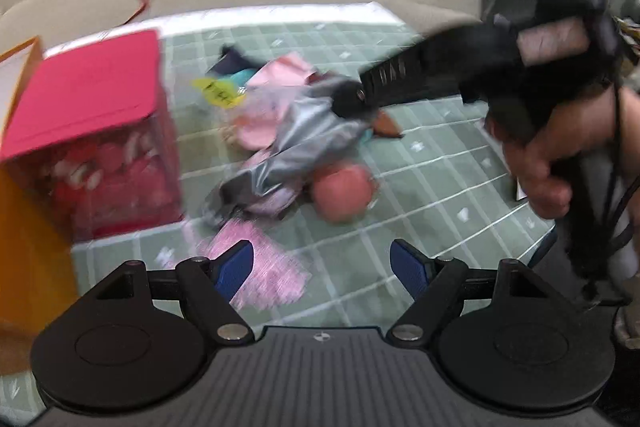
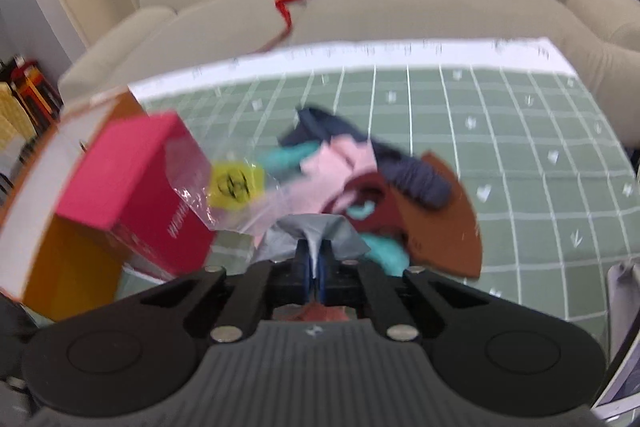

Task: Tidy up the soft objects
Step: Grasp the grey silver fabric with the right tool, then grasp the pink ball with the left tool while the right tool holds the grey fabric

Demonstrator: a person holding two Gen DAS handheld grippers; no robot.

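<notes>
Right tongs (image 2: 316,267) pinch grey cloth (image 2: 312,233) (silvery); left tongs (image 1: 322,267) gape wide, empty.

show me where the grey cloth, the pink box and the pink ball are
grey cloth (image 2: 316,229): right wrist view, the fold just above the pads.
pink box (image 1: 86,89): left wrist view, its top face.
pink ball (image 1: 342,193): left wrist view, middle of its rounded side.

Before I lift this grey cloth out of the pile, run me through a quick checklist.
1. Right tool shut on the grey cloth: ok.
2. Left tool open with nothing in it: ok.
3. Grey cloth free of the pile: not ok, it lies among the pink cloths and the pink ball.
4. Pink box open to take things: cannot tell.
5. Green mat bare beside the pile: ok.
</notes>
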